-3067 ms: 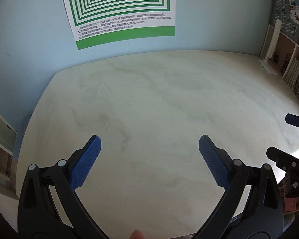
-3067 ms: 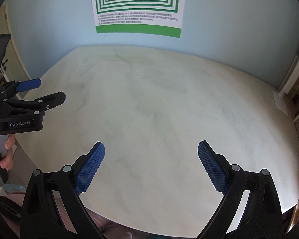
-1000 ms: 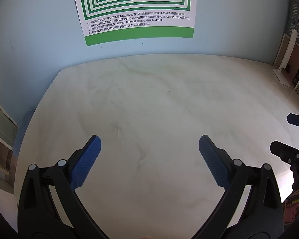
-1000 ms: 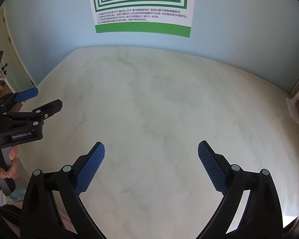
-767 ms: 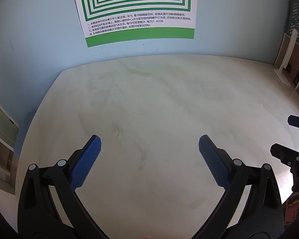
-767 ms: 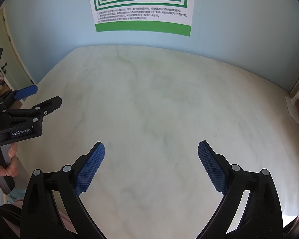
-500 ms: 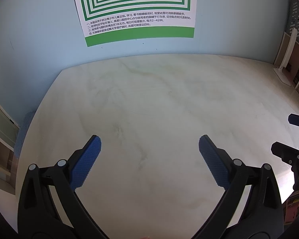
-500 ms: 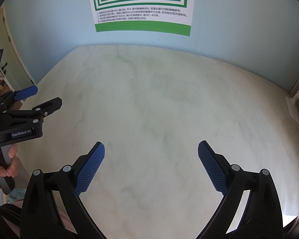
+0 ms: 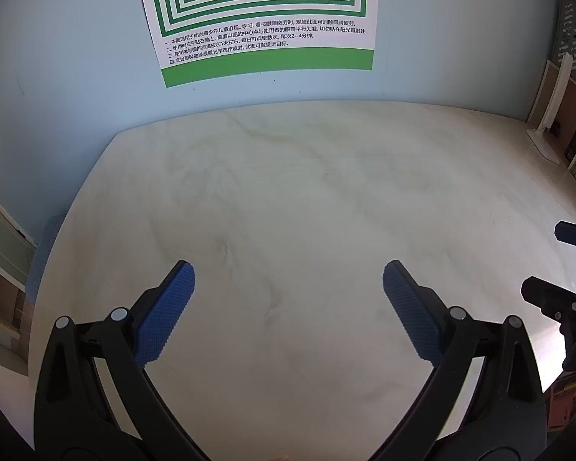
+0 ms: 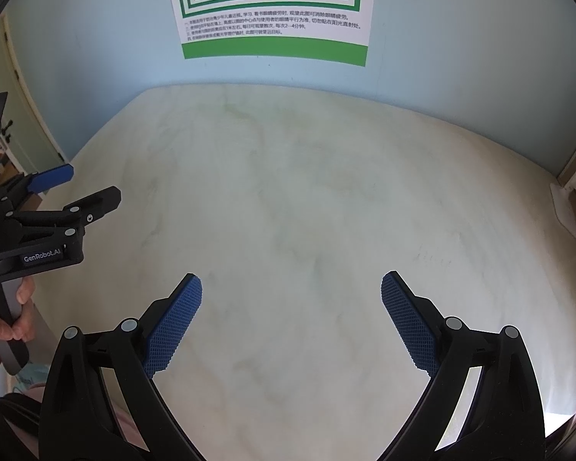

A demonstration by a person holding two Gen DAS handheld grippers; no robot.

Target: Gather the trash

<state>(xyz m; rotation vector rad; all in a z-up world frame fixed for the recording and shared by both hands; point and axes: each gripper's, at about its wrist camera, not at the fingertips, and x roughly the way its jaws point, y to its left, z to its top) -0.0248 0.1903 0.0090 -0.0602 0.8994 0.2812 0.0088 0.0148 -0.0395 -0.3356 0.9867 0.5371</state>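
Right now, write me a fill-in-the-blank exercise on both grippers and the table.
The left gripper has its jaws ____.
The right gripper holds ____.
The poster on the wall has stripes coloured ____ and white.
On the table, the amount of trash in view is ____.

Missing words: open; nothing; green; none

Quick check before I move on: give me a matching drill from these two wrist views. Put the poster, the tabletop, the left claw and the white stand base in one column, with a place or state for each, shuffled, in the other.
Things:
1. poster
2. tabletop
3. left claw
4. white stand base

Places or states:
A. open, holding nothing
B. at the table's far right edge, by the shelves
C. pale marble pattern, no trash visible on it
D. fixed to the blue wall, green and white

Pairs: 1-D, 2-C, 3-A, 4-B
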